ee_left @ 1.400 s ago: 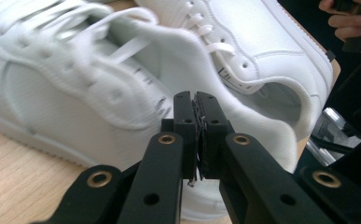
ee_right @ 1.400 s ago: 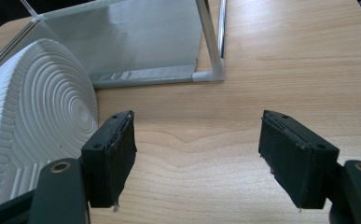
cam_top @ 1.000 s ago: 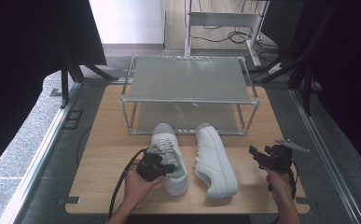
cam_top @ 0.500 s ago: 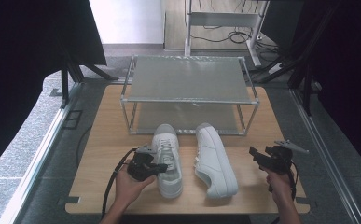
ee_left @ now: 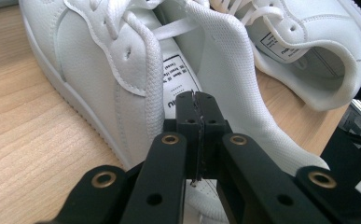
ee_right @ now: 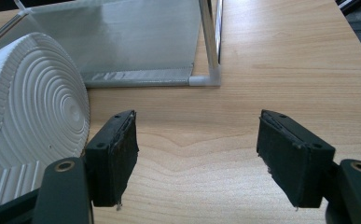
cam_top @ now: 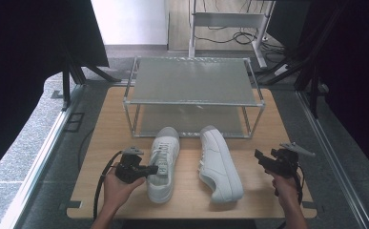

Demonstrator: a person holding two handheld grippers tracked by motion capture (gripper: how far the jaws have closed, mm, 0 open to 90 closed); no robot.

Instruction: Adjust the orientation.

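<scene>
Left gripper (cam_top: 146, 170) pinched shut on left shoe (cam_top: 164, 162) collar (long axis toward rack (cam_top: 191, 81)); right gripper (cam_top: 263, 160) wide open, empty.

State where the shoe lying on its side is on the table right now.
In the high view, the tipped shoe lies right of centre on the table, between the upright shoe and the right gripper, in front of the rack.

two shoes (cam_top: 191, 162) side by side on table (cam_top: 106, 124), before rack (cam_top: 191, 90)
</scene>
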